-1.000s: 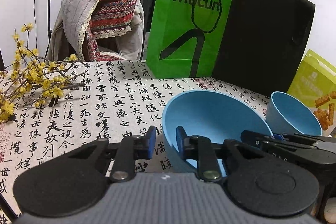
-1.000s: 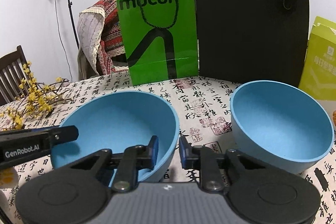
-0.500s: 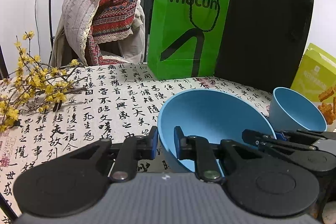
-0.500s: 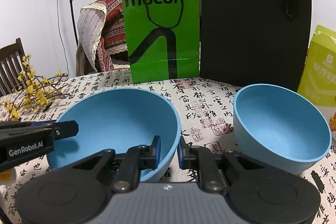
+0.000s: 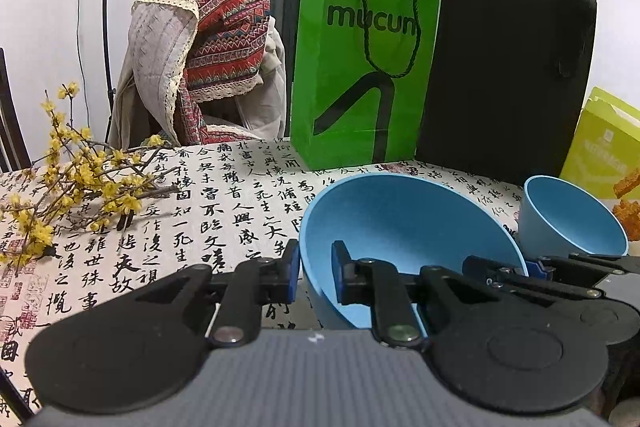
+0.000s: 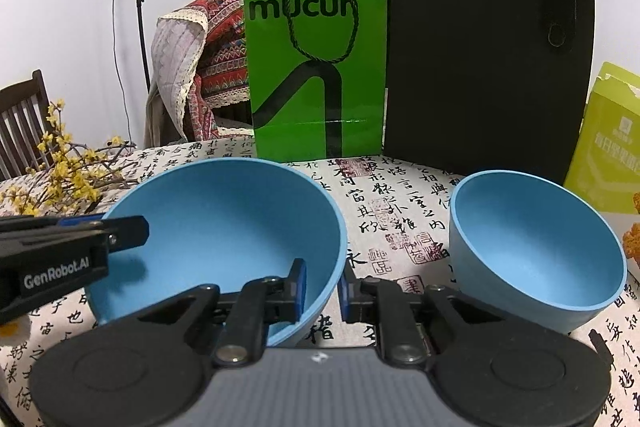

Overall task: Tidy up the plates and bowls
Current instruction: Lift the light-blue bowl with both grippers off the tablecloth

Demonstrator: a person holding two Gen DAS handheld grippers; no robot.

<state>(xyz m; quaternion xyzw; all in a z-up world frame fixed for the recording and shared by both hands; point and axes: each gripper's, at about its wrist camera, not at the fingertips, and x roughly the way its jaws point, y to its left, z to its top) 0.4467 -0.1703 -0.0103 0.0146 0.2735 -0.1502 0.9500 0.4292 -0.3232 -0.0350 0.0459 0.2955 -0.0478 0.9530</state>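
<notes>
Two blue bowls on the bench (image 6: 400, 195), large bowl (image 6: 224, 223) left, small bowl (image 6: 536, 247) right, two paper bags behind, left tongs (image 5: 315, 273) pinching the large bowl's left rim, right tongs (image 6: 322, 289) pinching its right rim, both level

Left claw (image 5: 315, 277) and right claw (image 6: 322, 287) each pinch narrow, side by side.

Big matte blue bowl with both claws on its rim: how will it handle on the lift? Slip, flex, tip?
The large matte blue bowl probably stays rigid: its thin rim looks undistorted between the left claw and the right claw. The matte finish should limit slipping. With grips on opposite sides of the rim, tipping seems unlikely if both rise evenly, clear of the smaller blue bowl.
</notes>
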